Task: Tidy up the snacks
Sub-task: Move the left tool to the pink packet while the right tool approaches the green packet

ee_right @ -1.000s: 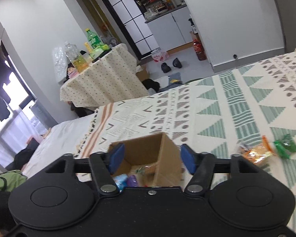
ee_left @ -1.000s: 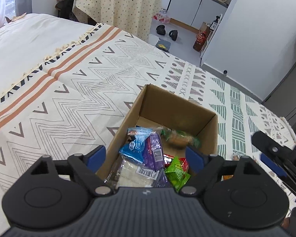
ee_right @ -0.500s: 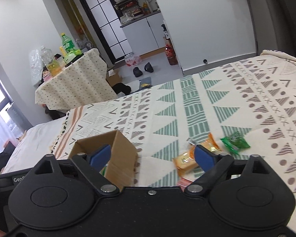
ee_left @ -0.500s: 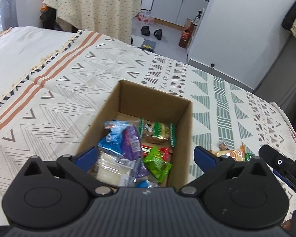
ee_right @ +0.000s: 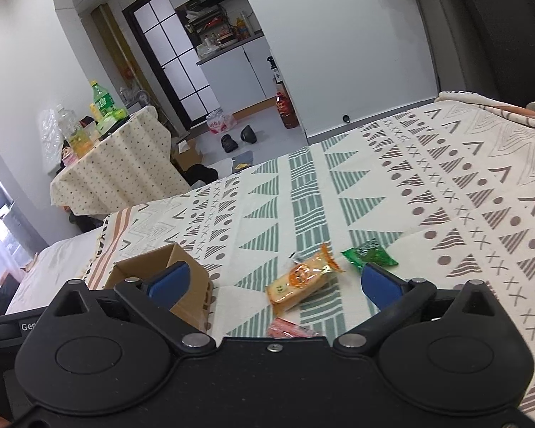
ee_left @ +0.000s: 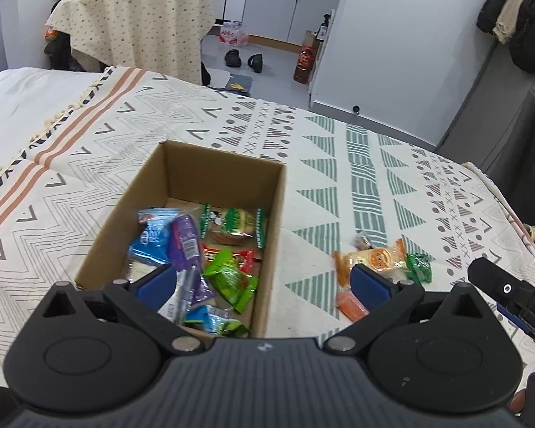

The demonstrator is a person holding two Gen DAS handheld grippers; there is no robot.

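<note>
Blue-padded left tool (ee_left: pixel 264 281): spread wide and empty, touching nothing, hovering over the near end of the cardboard box (ee_left: pixel 278 214).
Right tool (ee_right: pixel 274 281): likewise wide apart and empty, held above the patterned bedspread (ee_right: pixel 428 192); its black tip also shows at the right edge of the left wrist view.
Loose snacks: an orange biscuit pack (ee_right: pixel 301 280) lies on the bedspread between the right tool's fingers, ahead of them; a small green packet (ee_right: pixel 369 253) lies just beside it, further right; a pink-orange packet (ee_right: pixel 290 330) lies nearer, partly hidden by the tool body.
Relation to box: all three loose snacks lie right of the box, apart from its wall.
Box contents: a blue packet (ee_left: pixel 153 237), a purple packet (ee_left: pixel 185 249), a green-and-white wrapped cake (ee_left: pixel 233 224), a red wrapper (ee_left: pixel 246 257), a bright green packet (ee_left: pixel 232 281); others lie beneath, unclear.
Box position: upright and open-topped on the bed.
</note>
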